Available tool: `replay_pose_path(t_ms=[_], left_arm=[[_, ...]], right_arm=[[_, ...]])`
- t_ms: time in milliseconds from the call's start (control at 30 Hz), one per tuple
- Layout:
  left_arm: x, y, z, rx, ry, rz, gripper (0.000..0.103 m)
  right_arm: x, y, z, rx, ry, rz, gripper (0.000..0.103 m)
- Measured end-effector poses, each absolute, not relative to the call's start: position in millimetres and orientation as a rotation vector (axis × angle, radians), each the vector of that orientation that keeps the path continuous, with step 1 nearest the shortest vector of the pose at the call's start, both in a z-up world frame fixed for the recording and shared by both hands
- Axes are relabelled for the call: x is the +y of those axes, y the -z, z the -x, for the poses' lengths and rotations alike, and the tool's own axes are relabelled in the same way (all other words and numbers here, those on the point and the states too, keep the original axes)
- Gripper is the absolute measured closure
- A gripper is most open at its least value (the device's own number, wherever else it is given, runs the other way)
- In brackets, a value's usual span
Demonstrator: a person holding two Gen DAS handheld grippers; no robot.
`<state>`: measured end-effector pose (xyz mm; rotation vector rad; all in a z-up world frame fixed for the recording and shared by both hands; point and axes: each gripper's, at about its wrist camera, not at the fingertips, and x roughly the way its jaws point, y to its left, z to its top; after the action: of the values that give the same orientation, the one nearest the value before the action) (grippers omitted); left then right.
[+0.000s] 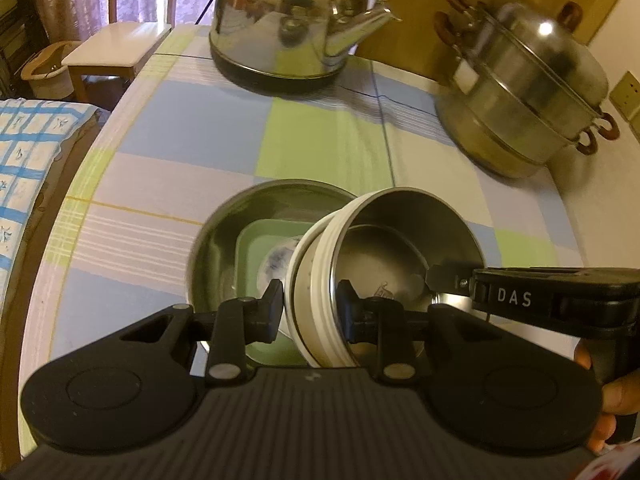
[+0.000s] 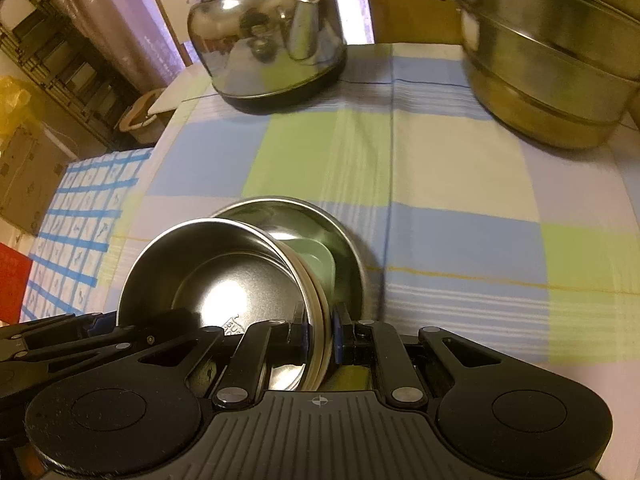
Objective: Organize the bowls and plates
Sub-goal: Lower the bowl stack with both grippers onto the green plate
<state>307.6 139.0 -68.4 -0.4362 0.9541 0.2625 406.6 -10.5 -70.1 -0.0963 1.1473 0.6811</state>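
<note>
**potwatcher:** So both grippers are on the same bowl. It's a steel bowl (image 1: 404, 248) with a white ribbed outside, tipped on its side and lifted over a wide steel plate (image 1: 224, 236) that sits on the checked tablecloth (image 1: 192, 128). The left gripper (image 1: 310, 306) is clamped on the bowl's wall, one pad on the white outside, the other inside the rim.

**dishdad:** And the right one?

**potwatcher:** Same deal on the opposite rim. In its own view the right gripper (image 2: 320, 334) has its blue-edged pads pinching the bowl's (image 2: 208, 280) thin wall, jaws nearly together. You can see it poking in from the right in the left camera too.

**dishdad:** What's in the plate under it?

**potwatcher:** A pale green square dish (image 1: 260, 244) lies inside the plate, and there's something roundish and pale sitting in the dish, too blurry to name. The green dish (image 2: 320, 264) shows just past the bowl's rim in the right view too, with the steel plate (image 2: 344, 240) around it.

**dishdad:** Other stuff on the table?

**potwatcher:** A shiny steel kettle (image 1: 288, 24) at the far side and a lidded stacked steamer pot (image 1: 528, 92) with brown handles at the far right, both well apart from the plate. A wooden chair (image 1: 116, 44) stands beyond the table's edge.
</note>
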Motion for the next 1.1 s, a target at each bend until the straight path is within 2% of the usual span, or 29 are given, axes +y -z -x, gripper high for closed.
replay_pose_path(t_ms=[1100], left_arm=[[169, 107, -338, 1.059, -0.269, 0.485, 0.078]], right_arm=[[28, 106, -434, 1.234, -0.645, 0.162, 0.092]])
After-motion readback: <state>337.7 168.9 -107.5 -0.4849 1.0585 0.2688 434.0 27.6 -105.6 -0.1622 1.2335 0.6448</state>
